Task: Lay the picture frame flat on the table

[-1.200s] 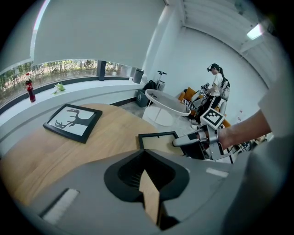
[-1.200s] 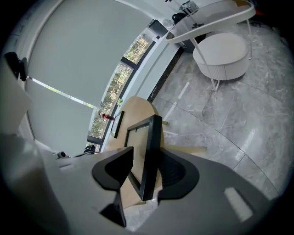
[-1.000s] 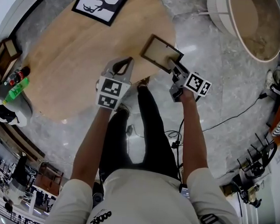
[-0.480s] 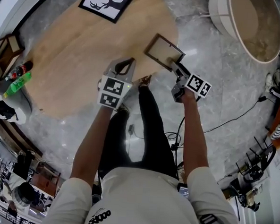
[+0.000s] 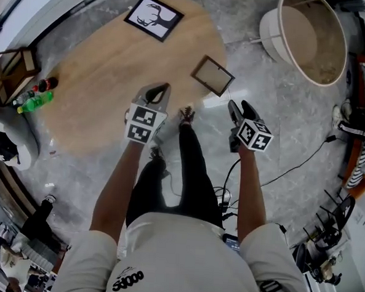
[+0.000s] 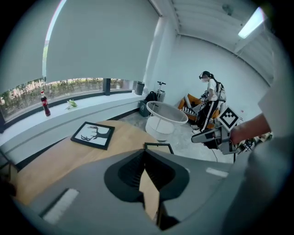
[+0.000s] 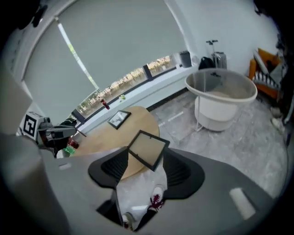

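A small dark-rimmed picture frame (image 5: 212,75) lies flat at the right edge of the round wooden table (image 5: 100,88), its corner reaching the rim. My right gripper (image 5: 239,107) hangs off the table, drawn back from the frame and apart from it. Its jaws are open and have just been closing a little, with nothing between them. The right gripper view shows the frame (image 7: 148,149) ahead, beyond the fingers. My left gripper (image 5: 163,88) hovers over the near table edge, shut and empty. A deer picture (image 5: 154,17) lies flat at the far side.
A large white tub (image 5: 306,39) stands on the floor to the right of the table. Bottles (image 5: 34,99) stand at the left. My legs and shoes (image 5: 185,115) are below the table's edge. Cables (image 5: 305,159) trail over the floor.
My right gripper has let go of the small frame and pulled back and up, off the table. The frame now lies flat by itself. The left gripper has risen slightly.
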